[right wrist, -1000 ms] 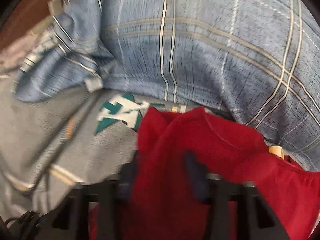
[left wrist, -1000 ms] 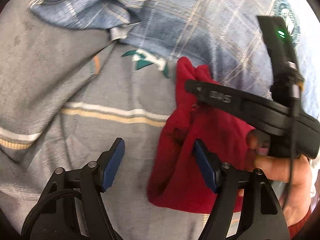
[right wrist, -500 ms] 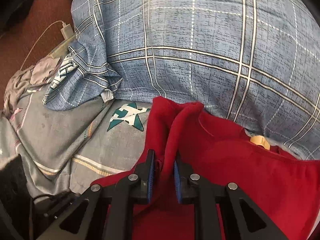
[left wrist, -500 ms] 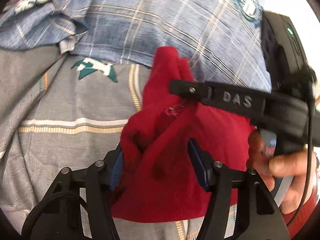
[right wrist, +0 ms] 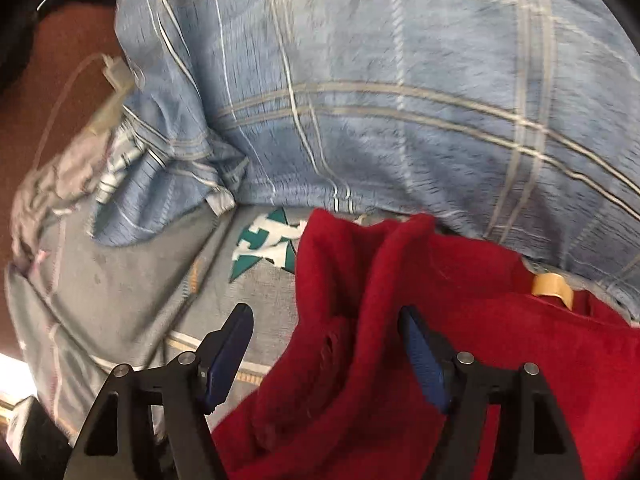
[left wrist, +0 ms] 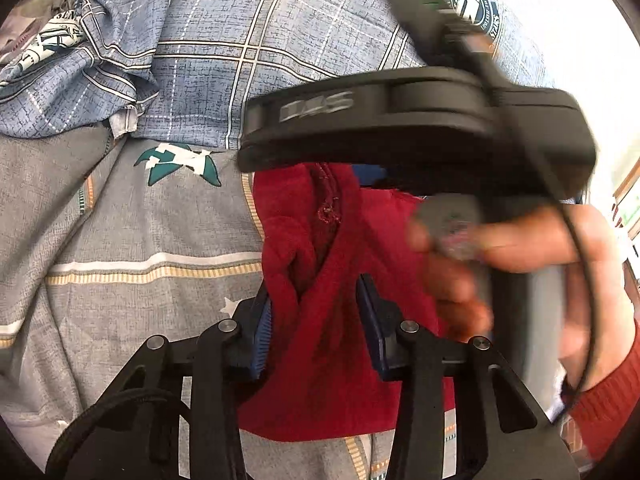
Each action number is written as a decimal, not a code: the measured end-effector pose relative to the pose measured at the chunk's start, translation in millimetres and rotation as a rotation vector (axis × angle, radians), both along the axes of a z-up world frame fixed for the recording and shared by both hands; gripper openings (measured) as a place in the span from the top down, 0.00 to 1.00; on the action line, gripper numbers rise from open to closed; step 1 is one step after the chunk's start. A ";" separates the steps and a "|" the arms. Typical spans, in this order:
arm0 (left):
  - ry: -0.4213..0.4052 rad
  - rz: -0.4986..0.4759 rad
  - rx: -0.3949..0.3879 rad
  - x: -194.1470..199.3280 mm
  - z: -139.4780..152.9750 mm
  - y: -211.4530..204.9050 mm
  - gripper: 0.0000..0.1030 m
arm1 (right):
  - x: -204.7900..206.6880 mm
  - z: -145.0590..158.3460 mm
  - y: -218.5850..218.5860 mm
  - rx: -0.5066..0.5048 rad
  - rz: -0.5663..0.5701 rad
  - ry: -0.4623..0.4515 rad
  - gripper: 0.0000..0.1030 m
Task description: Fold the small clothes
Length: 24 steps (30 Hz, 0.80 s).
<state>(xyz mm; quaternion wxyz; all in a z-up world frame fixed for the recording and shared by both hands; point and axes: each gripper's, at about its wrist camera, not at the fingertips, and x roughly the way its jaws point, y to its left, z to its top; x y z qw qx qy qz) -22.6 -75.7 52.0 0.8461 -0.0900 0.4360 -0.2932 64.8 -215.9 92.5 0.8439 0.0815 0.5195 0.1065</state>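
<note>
while the red garment lies bunched on the grey bedsheet, the hand-off happens.
its bunched ridge runs away toward the blue plaid pillow; the left claw has just been closing and pinches that fold, nearer it, while the right claw, just opened, straddles the fold without gripping.

- We see a grey bedsheet with white and tan stripes spread across the near side.
- We see a teal and white star print on that sheet, just near of the pillow.
- We see a blue plaid pillow filling the far side, with a round emblem at its far right.
- We make out a white charger and cable on the brown surface at far left, blurred.
</note>
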 end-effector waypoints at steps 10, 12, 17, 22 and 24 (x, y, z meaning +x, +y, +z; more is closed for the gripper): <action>0.017 0.034 0.087 0.7 -11.5 -2.5 0.62 | -8.0 -15.6 1.1 -0.106 0.008 -0.036 0.76; 0.022 0.040 0.091 -0.1 -13.8 -2.1 0.62 | -12.3 -11.3 0.2 -0.104 0.015 -0.053 0.76; 0.034 0.058 0.092 1.2 -18.5 0.4 0.57 | -20.3 -5.2 -3.4 -0.072 0.015 -0.081 0.76; 0.024 0.065 0.099 3.1 -21.4 -1.0 0.57 | -27.8 -2.1 -10.5 -0.059 0.006 -0.096 0.76; 0.022 0.067 0.105 -0.1 -19.3 -1.8 0.59 | -30.8 1.1 -12.7 -0.059 0.005 -0.106 0.80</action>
